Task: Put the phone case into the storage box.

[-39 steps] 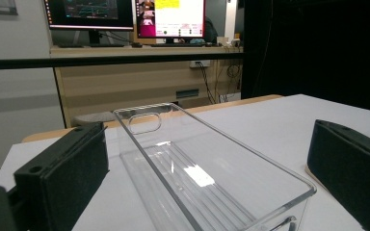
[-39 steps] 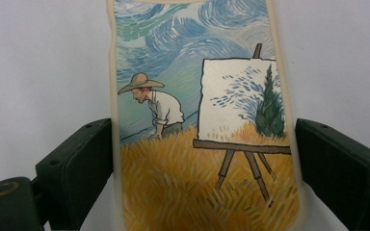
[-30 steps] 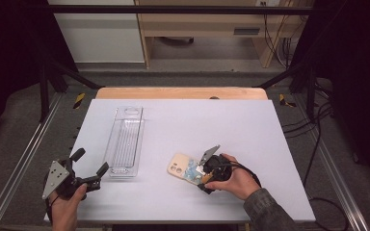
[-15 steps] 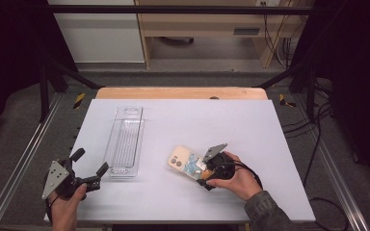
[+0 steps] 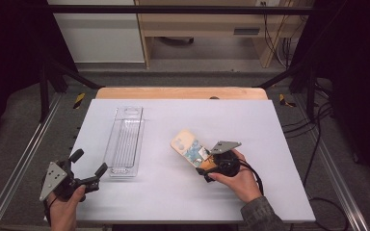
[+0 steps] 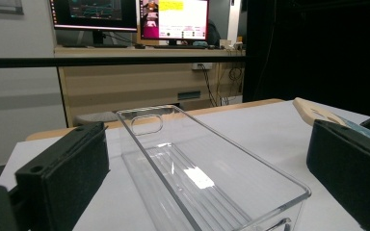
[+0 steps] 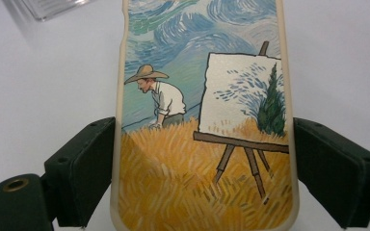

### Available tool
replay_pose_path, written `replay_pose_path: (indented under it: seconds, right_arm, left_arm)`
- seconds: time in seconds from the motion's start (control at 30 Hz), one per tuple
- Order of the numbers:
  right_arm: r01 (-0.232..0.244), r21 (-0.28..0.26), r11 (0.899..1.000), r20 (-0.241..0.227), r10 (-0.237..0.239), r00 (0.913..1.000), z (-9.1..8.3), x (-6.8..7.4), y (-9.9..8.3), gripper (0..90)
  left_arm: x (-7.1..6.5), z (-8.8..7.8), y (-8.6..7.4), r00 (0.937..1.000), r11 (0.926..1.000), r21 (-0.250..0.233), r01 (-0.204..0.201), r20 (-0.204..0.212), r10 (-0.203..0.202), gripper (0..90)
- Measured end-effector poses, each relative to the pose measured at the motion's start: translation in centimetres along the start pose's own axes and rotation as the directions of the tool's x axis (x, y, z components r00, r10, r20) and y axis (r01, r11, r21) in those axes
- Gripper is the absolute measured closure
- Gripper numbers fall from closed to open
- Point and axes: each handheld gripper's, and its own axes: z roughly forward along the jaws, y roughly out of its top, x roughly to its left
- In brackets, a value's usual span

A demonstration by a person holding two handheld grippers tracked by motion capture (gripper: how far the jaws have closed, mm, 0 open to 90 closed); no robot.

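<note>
A phone case (image 5: 185, 143) printed with a painter in a wheat field is held by its near end in my right gripper (image 5: 200, 156), right of the table's middle. In the right gripper view the jaws of the right gripper (image 7: 204, 130) press both long edges of the phone case (image 7: 197, 144). A clear plastic tray (image 5: 125, 139) lies lengthwise left of centre, empty. My left gripper (image 5: 89, 162) is open at the front left, just short of the tray's near end. In the left gripper view the left gripper (image 6: 202, 139) frames the tray (image 6: 197, 178), with the case (image 6: 318, 113) beyond the right jaw.
The white table top (image 5: 250, 125) ends in a wooden strip (image 5: 183, 93) at the far edge. Metal rails (image 5: 24, 159) run along both sides. A desk with monitors (image 6: 173, 19) stands beyond the table.
My right gripper has carried the phone case away from the person and slightly leftward, its far end now tilted up. The left gripper and the tray have stayed put.
</note>
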Motion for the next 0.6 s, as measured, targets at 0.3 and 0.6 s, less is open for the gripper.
replay_pose_path:
  seconds: [0.3, 0.6]
  right_arm:
    - [-0.029, -0.087, 0.996, 0.016, 0.031, 0.9994, 0.4, 0.0, 0.3, 12.2]
    - [-0.019, -0.141, 0.99, 0.025, 0.023, 0.9994, 0.3, 0.4, 0.5, 12.1]
  left_arm:
    - [-0.4, 0.1, 0.4, 0.9996, 0.9994, 0.036, 0.003, -0.03, -0.002, 2.1]
    - [-2.7, 1.7, 1.8, 0.9993, 0.9976, 0.066, 0.021, 0.03, -0.023, 2.2]
